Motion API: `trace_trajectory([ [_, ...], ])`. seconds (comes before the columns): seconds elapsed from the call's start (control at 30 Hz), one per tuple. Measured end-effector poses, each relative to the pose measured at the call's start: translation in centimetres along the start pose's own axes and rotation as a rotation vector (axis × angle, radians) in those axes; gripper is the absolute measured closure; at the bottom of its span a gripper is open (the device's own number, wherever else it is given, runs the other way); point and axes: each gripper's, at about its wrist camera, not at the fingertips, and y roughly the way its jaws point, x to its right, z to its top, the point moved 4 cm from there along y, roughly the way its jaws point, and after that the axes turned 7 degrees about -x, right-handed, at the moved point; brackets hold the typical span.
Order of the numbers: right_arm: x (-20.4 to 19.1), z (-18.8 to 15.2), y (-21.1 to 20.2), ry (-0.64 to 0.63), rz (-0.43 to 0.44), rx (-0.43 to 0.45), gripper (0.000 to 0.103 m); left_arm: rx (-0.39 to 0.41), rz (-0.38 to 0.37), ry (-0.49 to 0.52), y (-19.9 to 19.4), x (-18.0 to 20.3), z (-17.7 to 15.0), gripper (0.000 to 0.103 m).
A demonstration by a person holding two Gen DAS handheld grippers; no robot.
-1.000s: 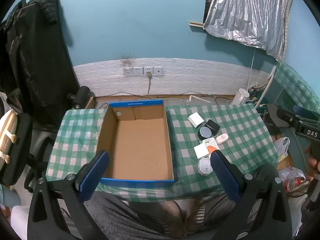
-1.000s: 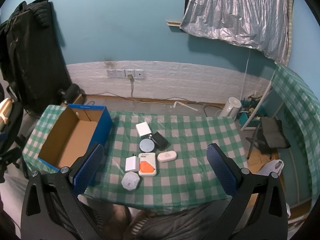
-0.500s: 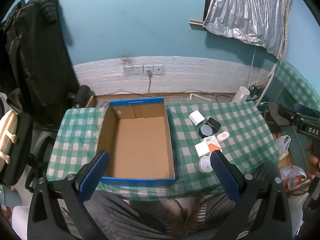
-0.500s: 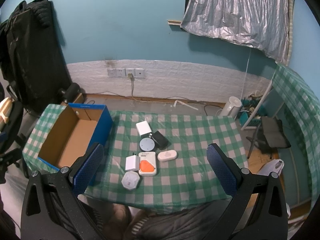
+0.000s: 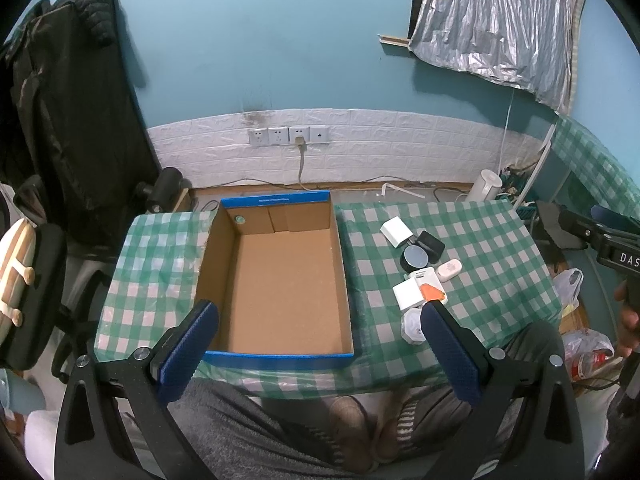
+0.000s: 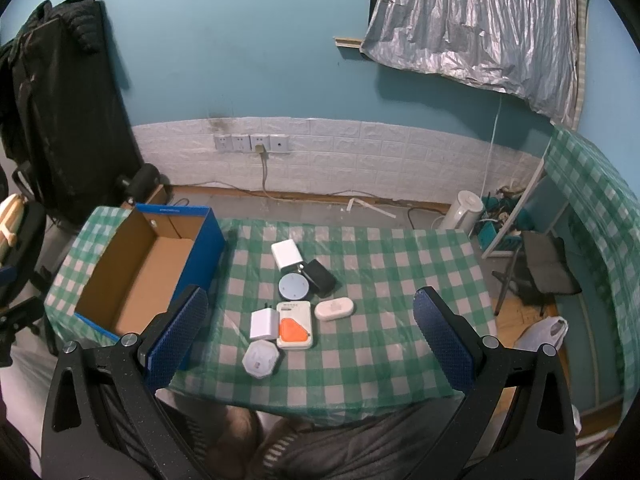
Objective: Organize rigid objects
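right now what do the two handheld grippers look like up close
Both match. The left gripper and the right gripper each have a black speckled frame with triangular cut-outs and silver screws, carrying two long fingers faced with blue textured pads. In the left view, the right gripper's body carries white letters "DAS".

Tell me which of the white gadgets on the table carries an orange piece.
The white rectangular device in the middle of the cluster: an orange triangular piece sits on it. The other white gadgets are plain white.
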Motion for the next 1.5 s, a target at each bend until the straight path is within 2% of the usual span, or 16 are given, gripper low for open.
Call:
trace_trajectory([
  [0.7,-0.7,-0.2,0.9,-0.018,0.009,-0.027,0.001,-0.015,0.010,-0.011,0.5,-1.3,-0.6,0.001],
  [0.97,-0.8,0.0,1.5,-0.020,0.021,-0.044,0.001,-0.033,0.046,-0.016,0.9,-1.7,-0.4,0.001],
  [1.07,-0.8,0.1,1.8,-0.010,0.051,-0.052,0.001,-0.050,0.057,-0.006,1.3,-2.0,-0.3,0.001],
  [1.3,-0.9,-0.1,3.9,0.033,0.232,-0.129,0.001,-0.137,0.053,-0.044,4.0,-4.8,0.0,0.001],
  [1.5,-1.3,-0.3,6.4,-0.012,0.270,-0.178,0.001,-0.235,0.083,-0.053,7.5,-8.9,0.0,0.001],
])
